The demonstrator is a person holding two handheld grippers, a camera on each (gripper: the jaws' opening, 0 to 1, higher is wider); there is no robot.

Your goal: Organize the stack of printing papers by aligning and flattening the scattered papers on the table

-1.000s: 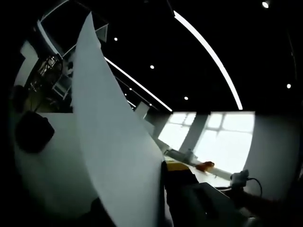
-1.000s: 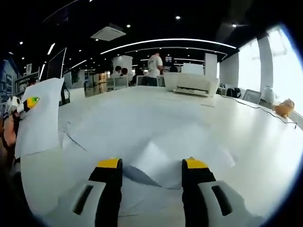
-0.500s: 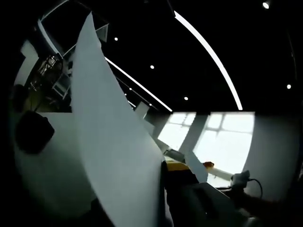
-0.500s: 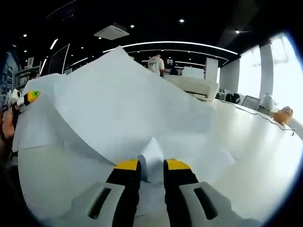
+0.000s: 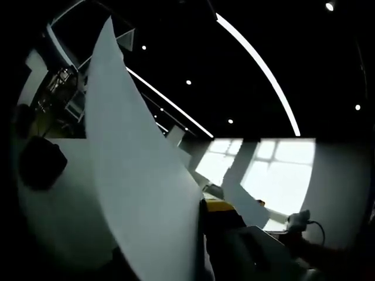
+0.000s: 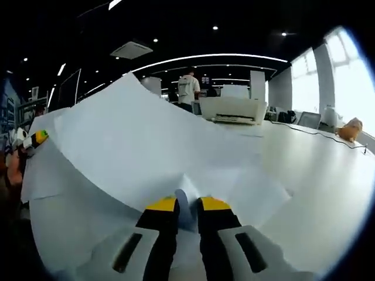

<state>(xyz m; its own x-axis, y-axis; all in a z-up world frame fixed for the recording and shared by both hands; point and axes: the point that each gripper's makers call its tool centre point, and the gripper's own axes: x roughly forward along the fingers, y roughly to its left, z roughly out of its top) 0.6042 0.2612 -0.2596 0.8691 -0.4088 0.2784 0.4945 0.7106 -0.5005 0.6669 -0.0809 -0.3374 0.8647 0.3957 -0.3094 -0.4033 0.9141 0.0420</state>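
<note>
**Both grippers pinching paper, sheets lifted off the tabletop**

In the right gripper view my right gripper [image 6: 180, 203] has its jaws pressed nearly together on a raised fold of paper [image 6: 146, 146], and the sheet balloons up behind them toward the upper left of the frame. More sheets [image 6: 258, 196] lie spread flat to the right of the jaws. In the left gripper view a sheet [image 5: 137, 175] stands tall up the left half of the frame, its edge running down to the yellow tip of the left gripper [image 5: 202, 206]; I judge those jaws are closed on it, though one jaw is hidden behind the paper.

To do this step well, I think I should keep both pinches light and near the edges, bring the lifted sheets down together over the flat ones, and let the air out slowly so nothing creases. A hard tug from one side could tear or slide the pile.

The tabletop [image 6: 328, 175] is white and smooth, so loose sheets will likely skate. A printer [image 6: 233, 109] sits at its far side with a cable trailing right. Behind it a person [image 6: 187, 89] stands, under a dark ceiling with light strips; bright windows [image 6: 345, 70] fill the right.
</note>
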